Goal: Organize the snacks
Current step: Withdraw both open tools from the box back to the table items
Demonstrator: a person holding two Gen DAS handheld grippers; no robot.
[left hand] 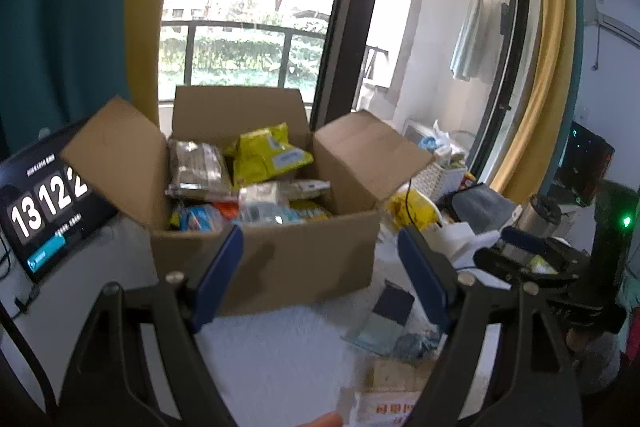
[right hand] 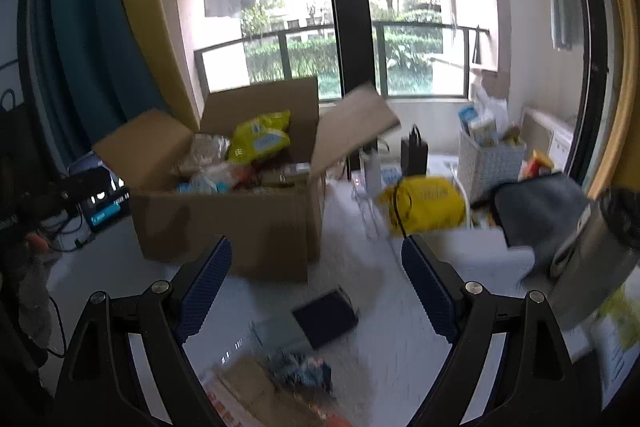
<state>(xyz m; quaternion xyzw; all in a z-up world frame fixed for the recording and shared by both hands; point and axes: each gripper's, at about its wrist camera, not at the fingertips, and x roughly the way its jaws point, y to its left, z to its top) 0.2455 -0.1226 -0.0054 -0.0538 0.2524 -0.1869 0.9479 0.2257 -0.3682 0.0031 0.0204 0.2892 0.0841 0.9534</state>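
Blue pads line both grippers, and both sets of jaws stand wide apart with nothing between them. The left gripper [left hand: 320, 267] hangs over the white surface [left hand: 280, 347], pointing at the near wall of an open cardboard box [left hand: 264, 259] just ahead of its fingertips. The box holds snacks: a yellow bag [left hand: 268, 155] at the back, a silvery brown pack [left hand: 198, 167] to its left, and small blue and orange packets nearer the front. The right gripper [right hand: 316, 267] aims past the box's right corner, with a dark flat packet [right hand: 326, 317] lying on the surface just below and between its jaws. A blue crinkled packet [right hand: 304, 371] lies nearer still. Farther right sit a yellow pouch [right hand: 428, 203] and a white woven basket [right hand: 488, 163].
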